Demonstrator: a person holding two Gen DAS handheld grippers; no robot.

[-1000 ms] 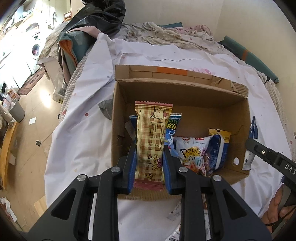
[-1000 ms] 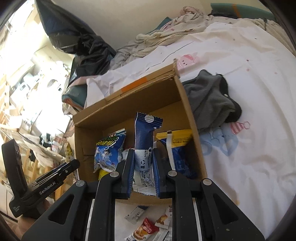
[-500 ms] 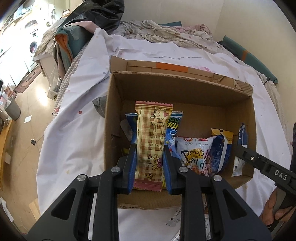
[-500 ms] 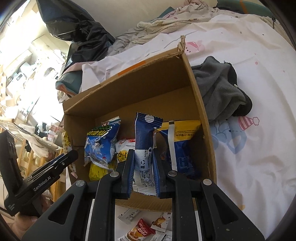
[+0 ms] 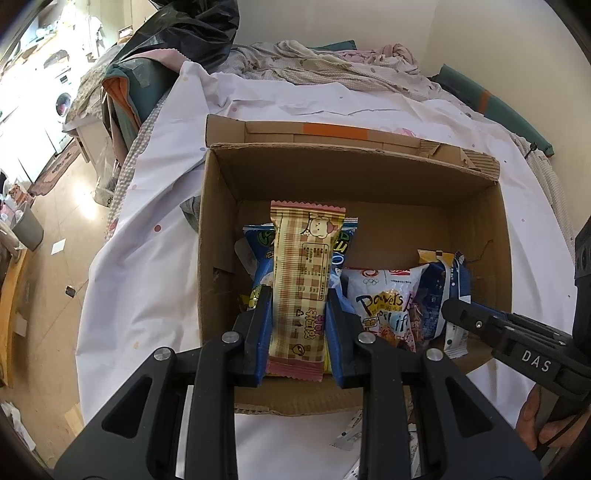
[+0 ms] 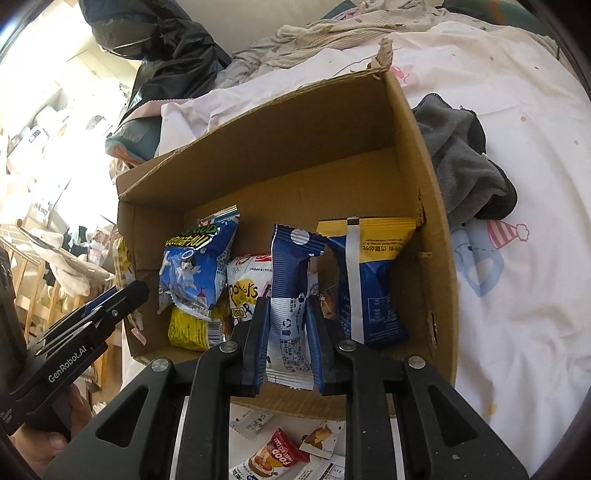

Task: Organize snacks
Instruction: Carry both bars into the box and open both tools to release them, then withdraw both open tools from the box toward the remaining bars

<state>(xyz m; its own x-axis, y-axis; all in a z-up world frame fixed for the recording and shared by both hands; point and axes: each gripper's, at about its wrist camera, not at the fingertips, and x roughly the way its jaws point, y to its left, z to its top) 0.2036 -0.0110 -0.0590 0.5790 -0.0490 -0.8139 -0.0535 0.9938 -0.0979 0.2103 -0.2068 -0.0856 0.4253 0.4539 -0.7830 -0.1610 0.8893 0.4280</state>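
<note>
An open cardboard box (image 5: 351,170) sits on the white sheet with several snack bags standing in it. My left gripper (image 5: 299,295) is shut on a yellow plaid snack bar (image 5: 303,258), held upright over the box's near left part. My right gripper (image 6: 287,306) holds a blue and white packet (image 6: 291,258) upright inside the box, between a white bag (image 6: 245,291) and a yellow-and-blue packet (image 6: 369,280). Its jaws are opening, with the pads still pinching the packet's waist. Each gripper shows in the other's view: the right gripper (image 5: 458,312) and the left gripper (image 6: 136,291).
Loose snack packets (image 6: 273,458) lie on the sheet in front of the box. A grey cloth (image 6: 461,166) lies right of the box. A black bag (image 5: 184,33) and crumpled bedding (image 5: 332,62) are behind it. The bed edge and floor (image 5: 48,221) drop off to the left.
The right gripper has sunk and carried the blue and white packet from above the box rim down among the bags. The left gripper, still holding its bar, has edged a little nearer the box.
</note>
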